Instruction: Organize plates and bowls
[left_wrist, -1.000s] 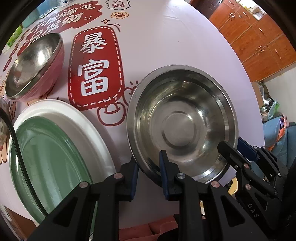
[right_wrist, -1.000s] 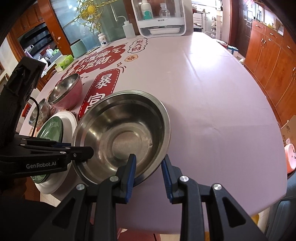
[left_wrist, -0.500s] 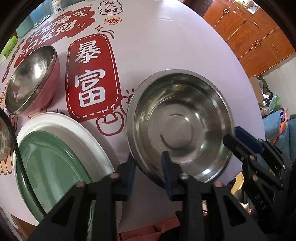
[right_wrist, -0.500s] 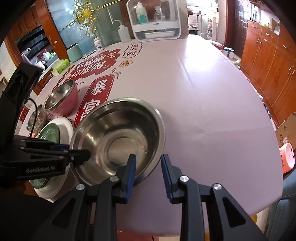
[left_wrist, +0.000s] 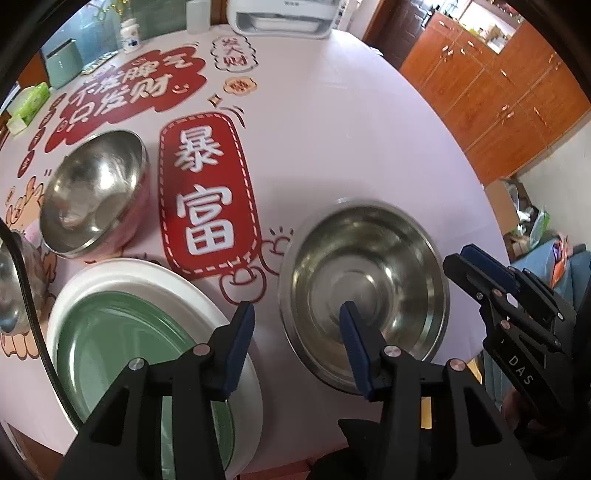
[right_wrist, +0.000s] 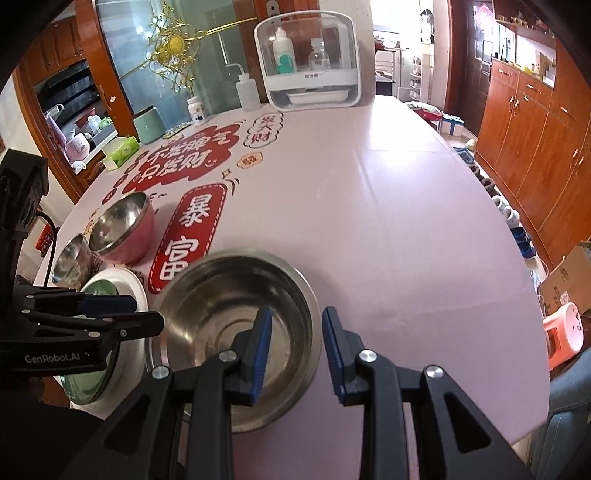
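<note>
Now both jaw sets gape, holding nothing. Left gripper (left_wrist: 297, 338) straddles the near-left rim of the steel basin (left_wrist: 364, 291), right gripper (right_wrist: 295, 347) its near-right rim; basin sits on the tablecloth (right_wrist: 369, 206). Green plate (left_wrist: 110, 343) on white plate (left_wrist: 147, 273) just left; pink bowl (left_wrist: 92, 192) beyond.

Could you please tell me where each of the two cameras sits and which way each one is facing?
Left wrist: on the left gripper, looking down the pink table; its open fingers straddle the near rim of the wide shallow steel bowl, with the green plate on a white plate alongside.
Right wrist: on the right gripper, facing the far clear-lidded white box; its fingers straddle that bowl's right rim.
Shared: the bowl, plates, pink-sided steel bowl.
</note>
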